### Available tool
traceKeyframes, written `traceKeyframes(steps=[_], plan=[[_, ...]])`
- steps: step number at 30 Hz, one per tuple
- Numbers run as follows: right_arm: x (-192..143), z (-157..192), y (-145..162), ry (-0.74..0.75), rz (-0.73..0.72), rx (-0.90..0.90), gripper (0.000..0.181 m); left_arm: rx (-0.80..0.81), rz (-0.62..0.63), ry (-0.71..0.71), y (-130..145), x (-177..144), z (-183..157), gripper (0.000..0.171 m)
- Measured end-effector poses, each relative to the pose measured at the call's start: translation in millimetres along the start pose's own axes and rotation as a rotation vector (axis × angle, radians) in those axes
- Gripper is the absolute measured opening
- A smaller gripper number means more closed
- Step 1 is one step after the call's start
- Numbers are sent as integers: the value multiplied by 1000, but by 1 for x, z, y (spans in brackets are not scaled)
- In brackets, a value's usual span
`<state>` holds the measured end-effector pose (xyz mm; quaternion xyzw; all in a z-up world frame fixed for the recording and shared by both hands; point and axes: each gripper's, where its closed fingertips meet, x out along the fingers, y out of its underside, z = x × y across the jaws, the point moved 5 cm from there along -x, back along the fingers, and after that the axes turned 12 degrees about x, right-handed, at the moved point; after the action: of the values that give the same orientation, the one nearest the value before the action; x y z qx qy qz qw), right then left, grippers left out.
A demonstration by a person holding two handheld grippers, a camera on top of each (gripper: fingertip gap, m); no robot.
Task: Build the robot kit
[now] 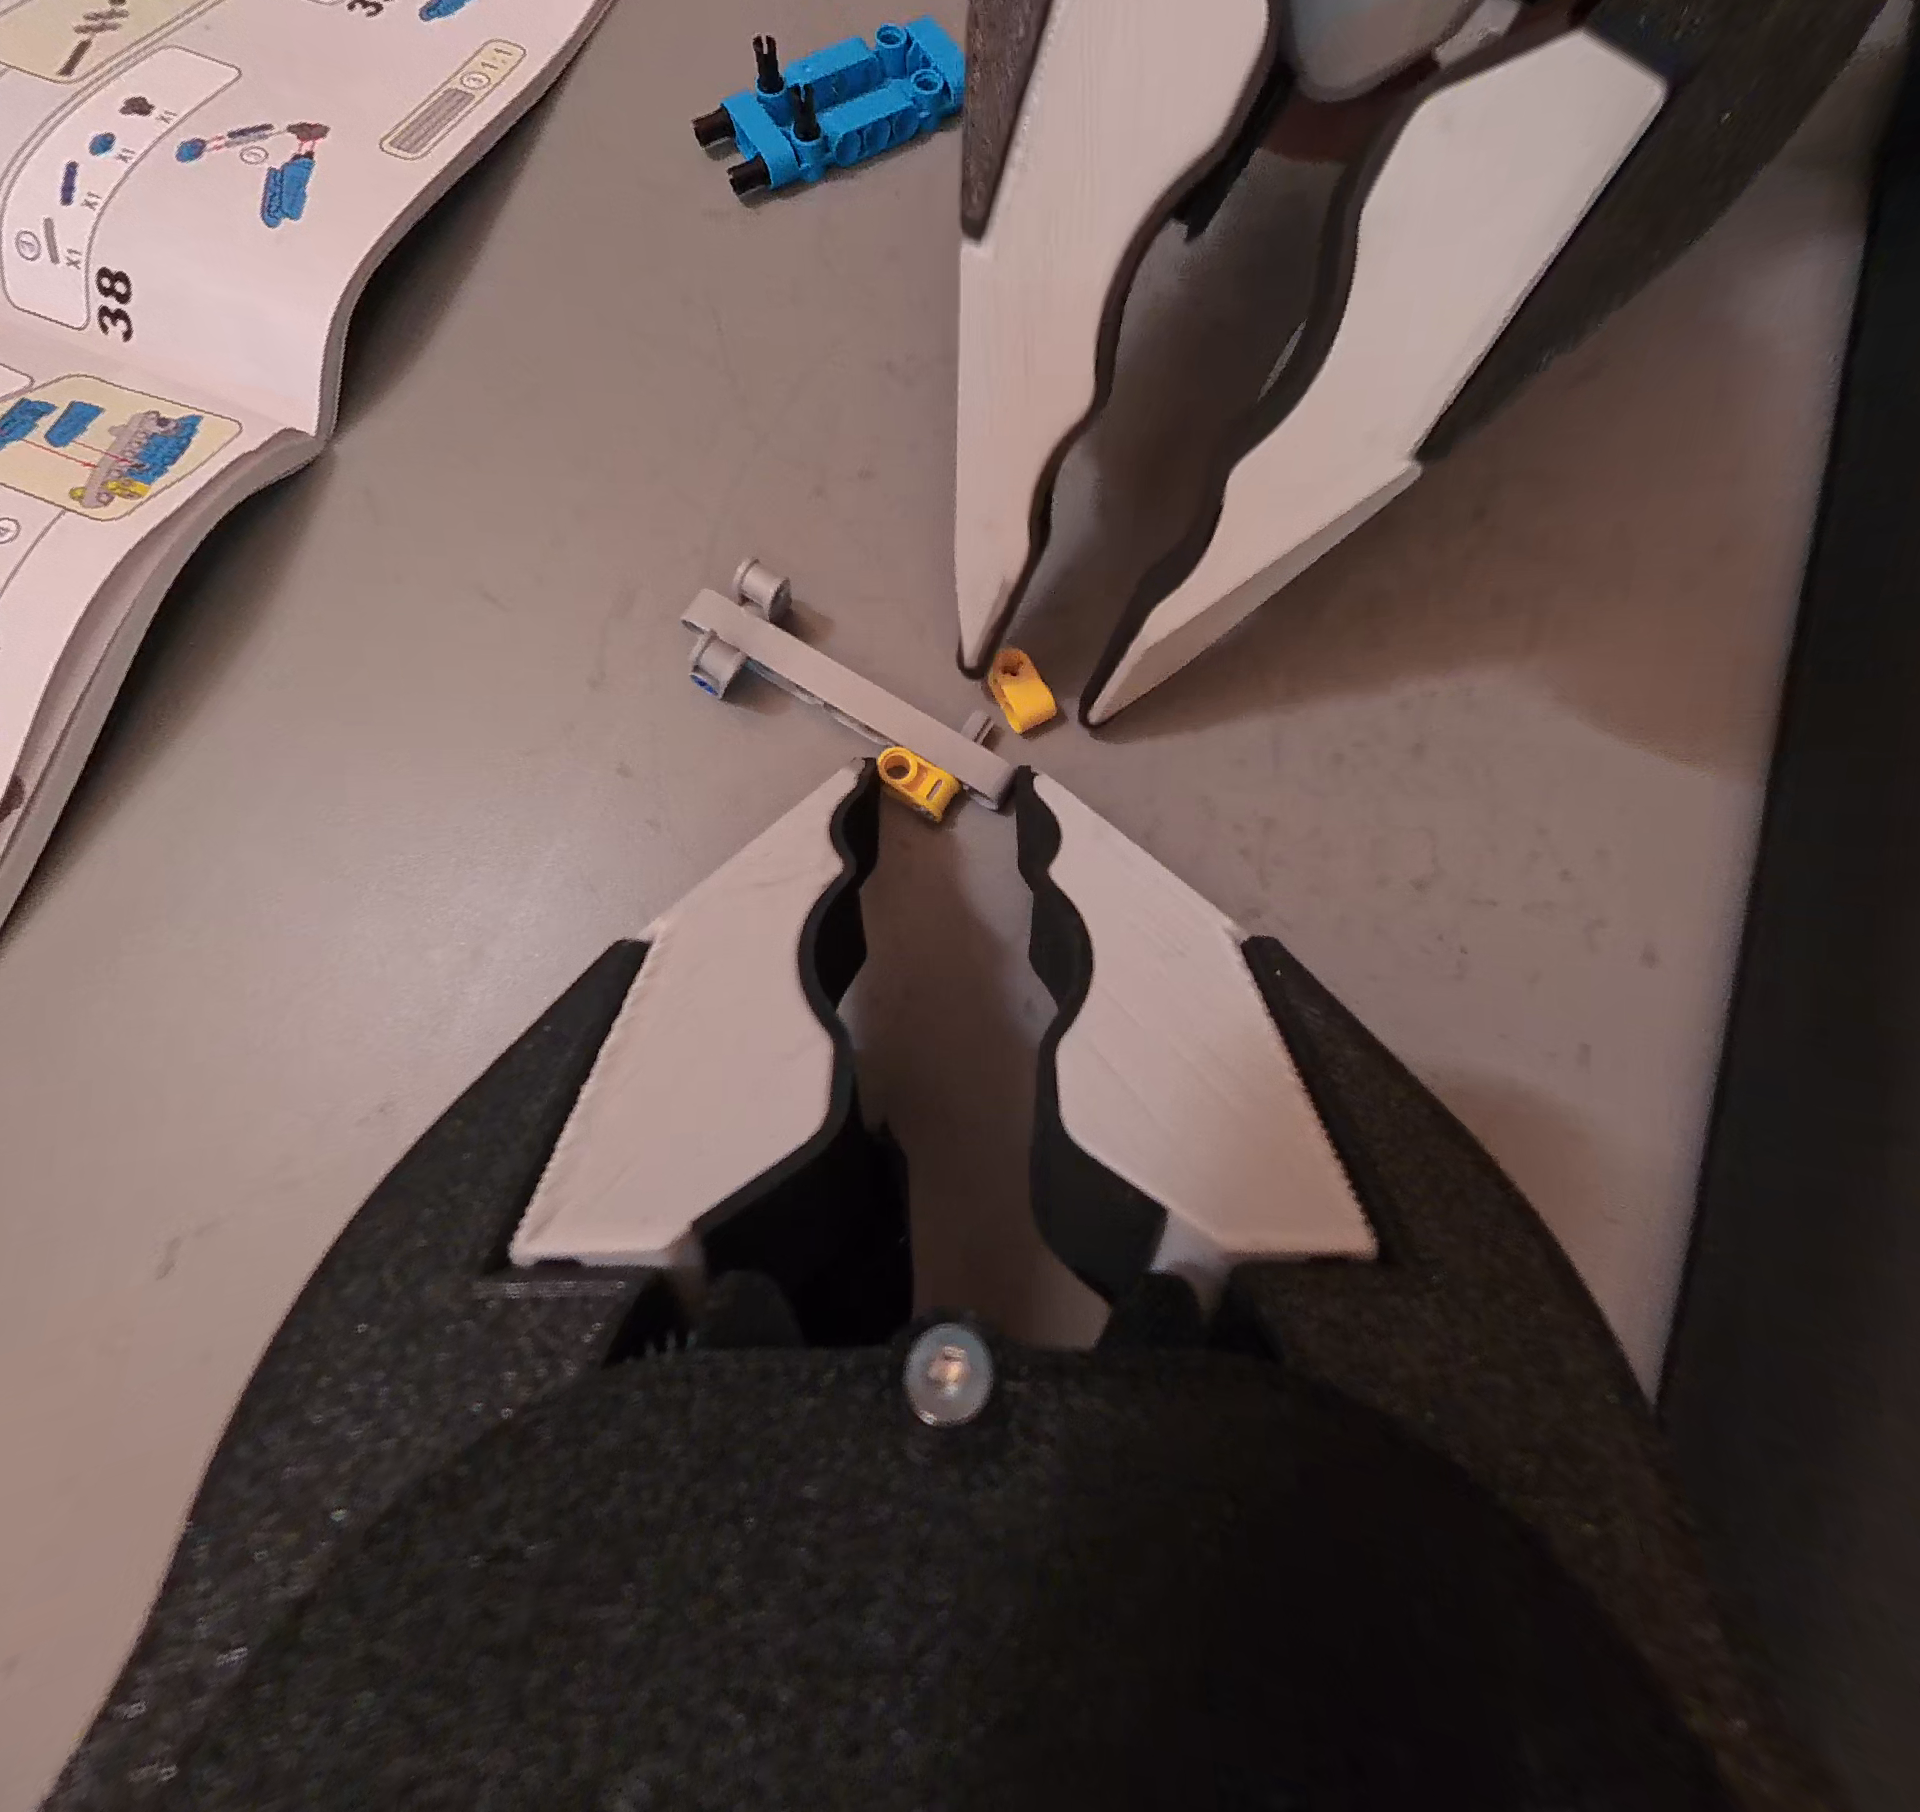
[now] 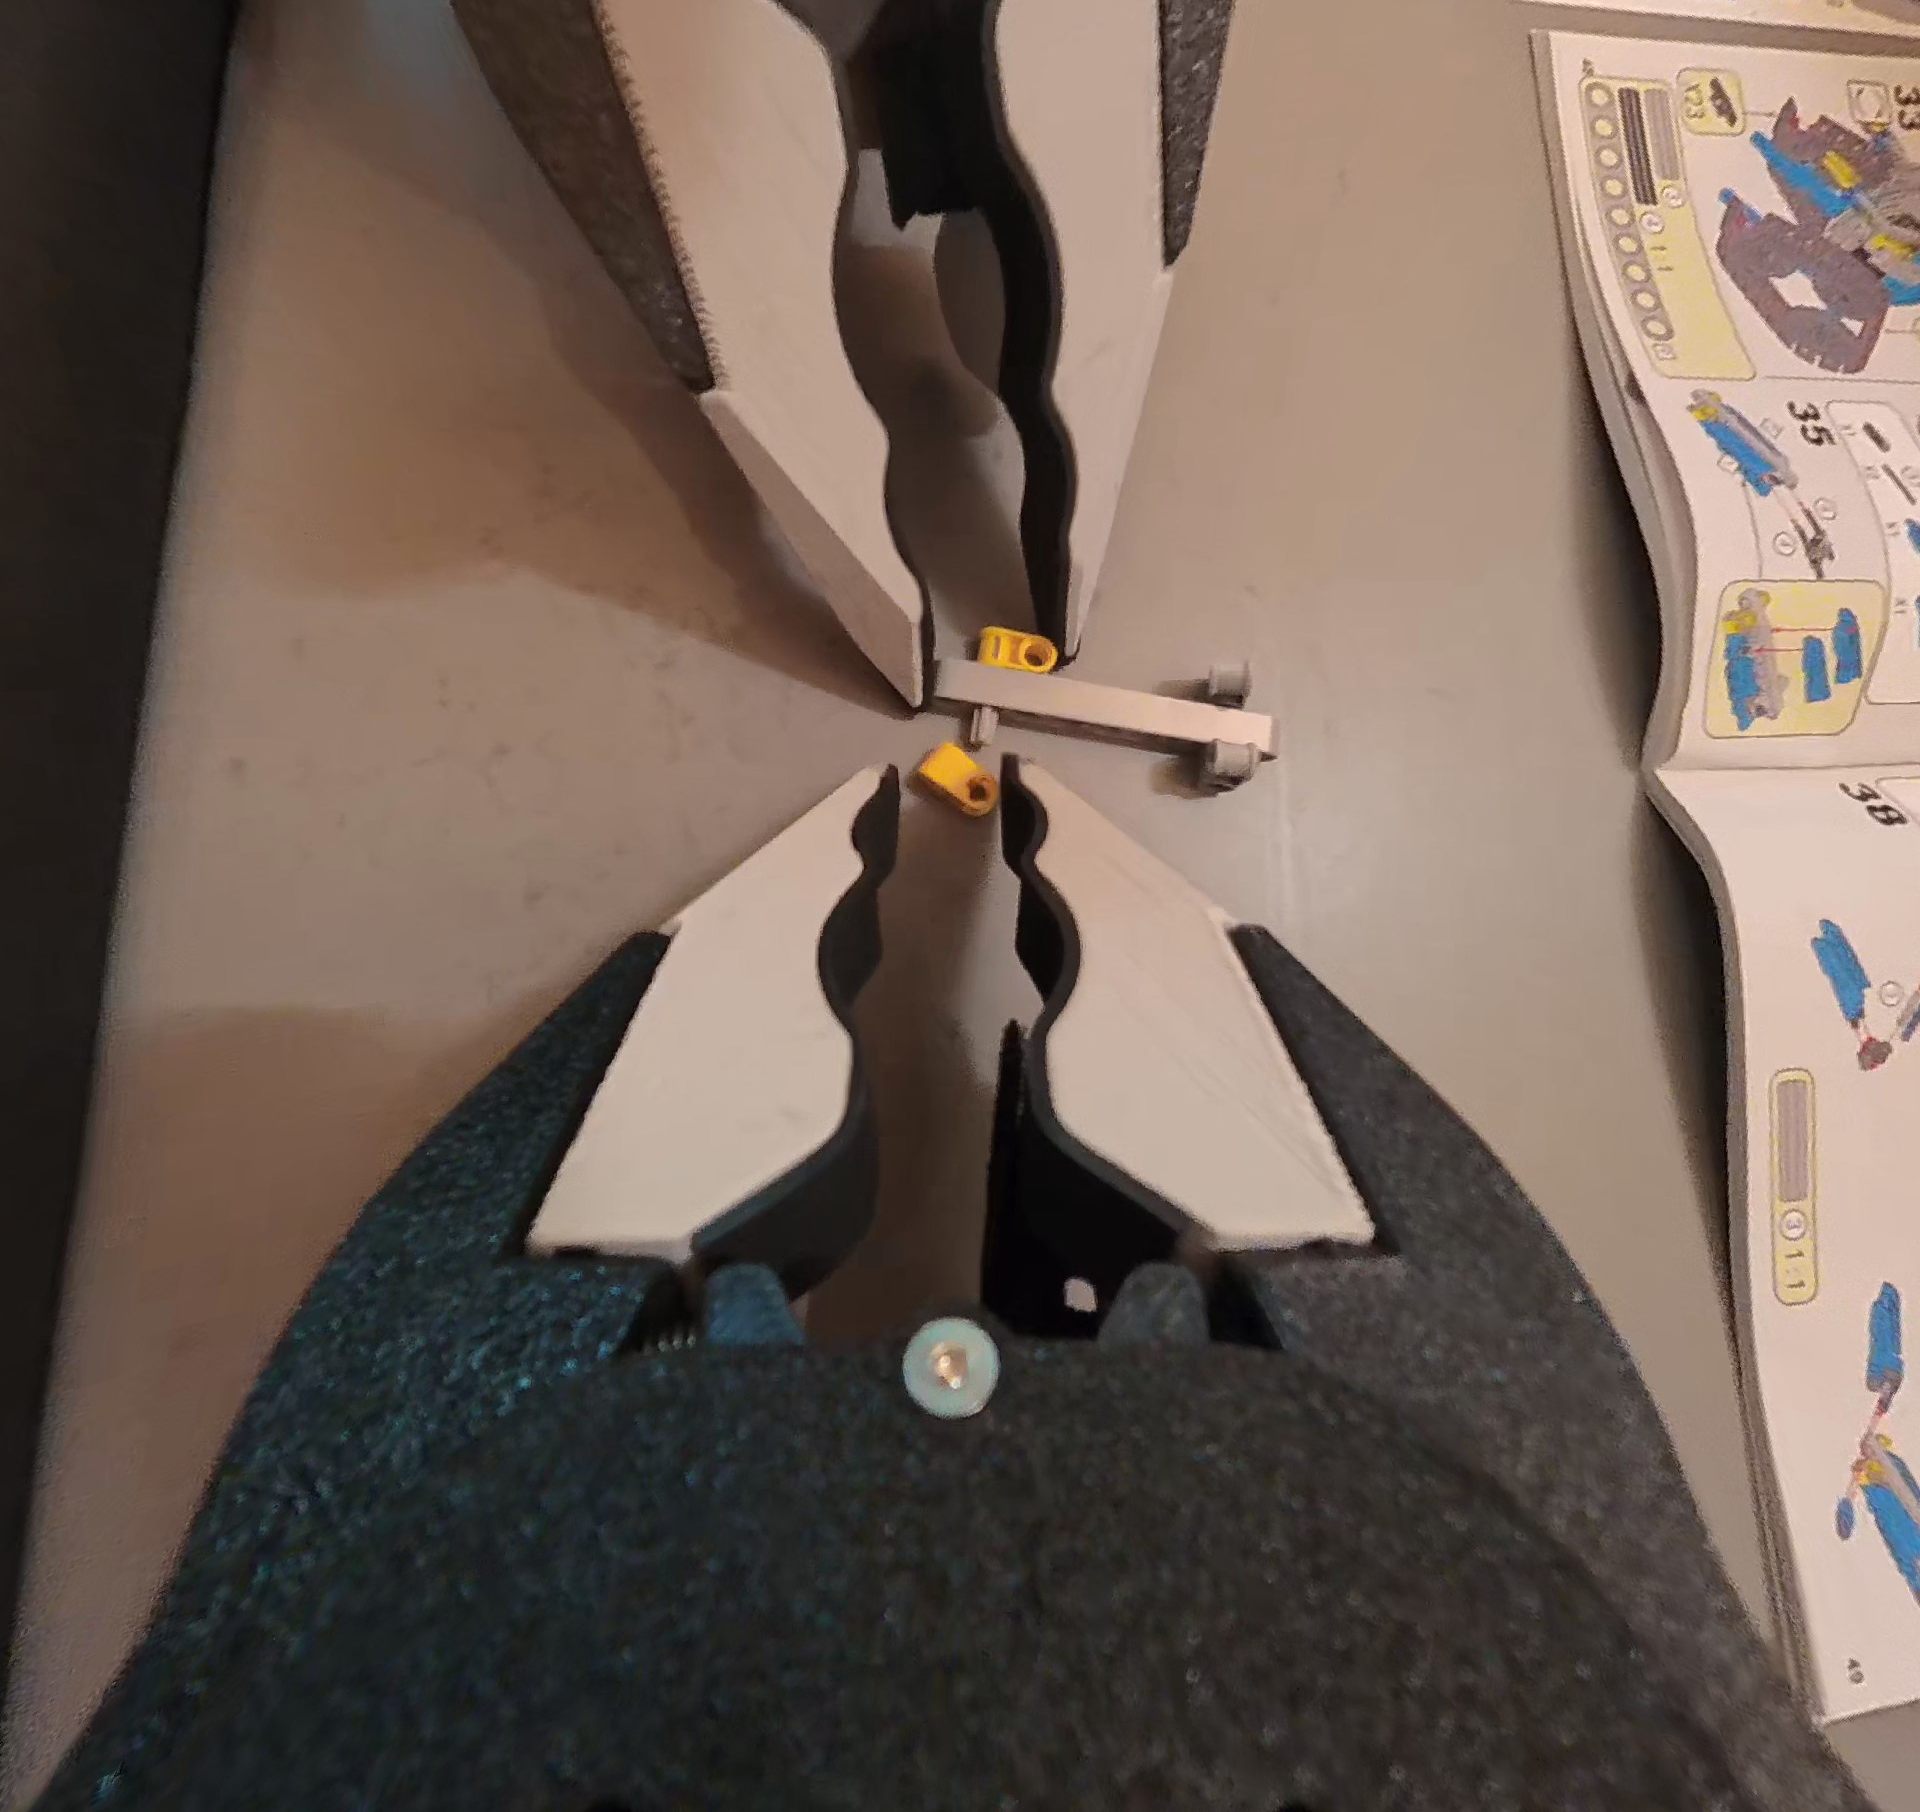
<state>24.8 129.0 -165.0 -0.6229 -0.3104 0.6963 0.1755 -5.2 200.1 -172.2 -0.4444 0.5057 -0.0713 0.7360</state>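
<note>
A long grey beam [image 1: 831, 682] with small grey pins lies on the grey table [image 1: 520, 931]. A yellow connector [image 1: 914, 782] sits against its near end. My left gripper [image 1: 943, 775] closes around that end and the connector, with both fingertips touching them. It also shows in the right wrist view [image 2: 987, 666], along with the beam [image 2: 1122, 708] and the connector [image 2: 1018, 648]. My right gripper [image 2: 951, 773] is open, its tips on either side of a second, loose yellow connector [image 2: 956, 777] just beside the beam. That gripper [image 1: 1029, 692] and connector [image 1: 1023, 708] also show in the left wrist view.
An open instruction booklet [image 1: 208, 204] lies on the table, also seen in the right wrist view [image 2: 1818, 827]. A blue block assembly with black pins [image 1: 831, 100] lies beyond the beam. A dark edge [image 1: 1818, 827] bounds the table on one side. Both grippers' tips are close together, under 4 cm apart.
</note>
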Motion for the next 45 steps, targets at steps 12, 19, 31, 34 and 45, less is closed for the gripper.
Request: traceKeyframes(steps=[12,19,31,34,45], plan=[[-16,-34,5,317,6,-152,9,-48,-4,-2,-1,0,0,26],[-14,-16,17,-17,64,162,28,-30,2,-17,-1,1,-1,25],[-14,-32,13,-50,-39,244,17,-26,3,-21,-1,1,-1,25],[-15,-30,13,-27,-36,191,19,-25,4,-22,-1,1,-1,26],[-17,-16,12,47,-22,-27,19,-25,4,-23,-1,1,-1,26]])
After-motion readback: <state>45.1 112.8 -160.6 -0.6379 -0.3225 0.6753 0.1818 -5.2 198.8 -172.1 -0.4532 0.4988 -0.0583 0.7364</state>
